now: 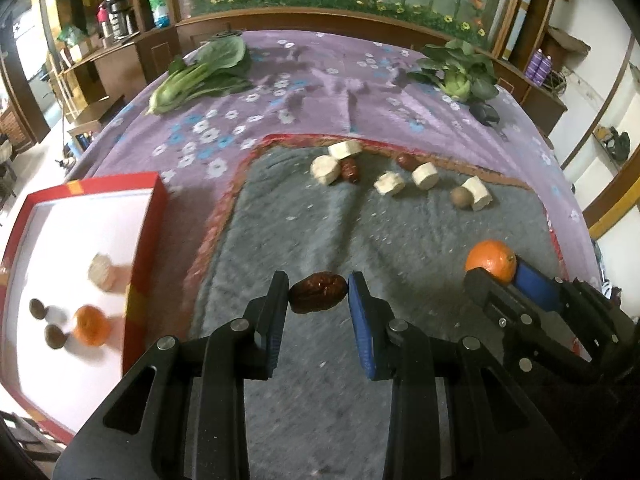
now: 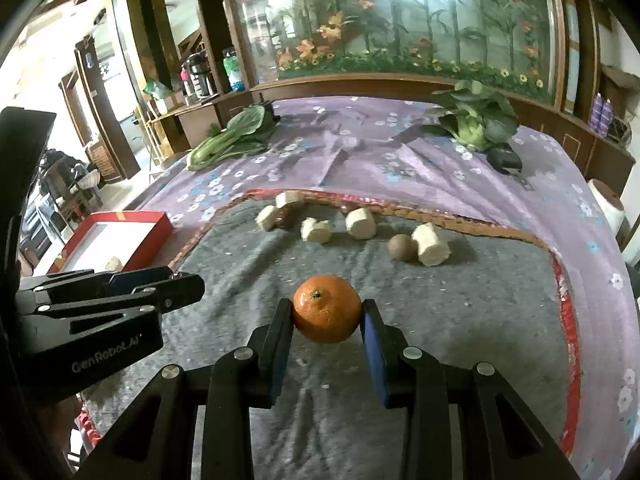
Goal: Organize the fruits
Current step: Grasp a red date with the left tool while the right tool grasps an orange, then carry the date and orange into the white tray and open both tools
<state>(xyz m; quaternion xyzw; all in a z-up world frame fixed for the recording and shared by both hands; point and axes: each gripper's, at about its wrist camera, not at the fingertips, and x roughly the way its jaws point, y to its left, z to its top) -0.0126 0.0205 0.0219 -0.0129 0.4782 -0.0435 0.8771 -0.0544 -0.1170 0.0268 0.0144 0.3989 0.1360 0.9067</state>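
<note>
My left gripper [image 1: 318, 293] is shut on a dark red date [image 1: 317, 293] and holds it above the grey mat. My right gripper [image 2: 327, 312] is shut on an orange [image 2: 327, 308]; that orange also shows in the left wrist view [image 1: 491, 261]. A red box with a white floor [image 1: 60, 232] lies at the left and holds an orange [image 1: 91, 325], a pale root piece [image 1: 102, 272] and two small brown fruits [image 1: 37, 308]. The box also shows in the right wrist view [image 2: 158, 229]. Several pale root pieces [image 2: 360, 222], dates [image 1: 350, 170] and a brown round fruit [image 2: 402, 247] lie at the mat's far edge.
The grey mat [image 1: 320, 232] lies on a purple flowered cloth [image 1: 304, 80]. Leafy greens lie at the far left [image 1: 200, 74] and far right [image 1: 460, 70], with a dark object [image 1: 486, 114] beside the right ones. A wooden headboard with a flower picture [image 2: 400, 20] stands behind.
</note>
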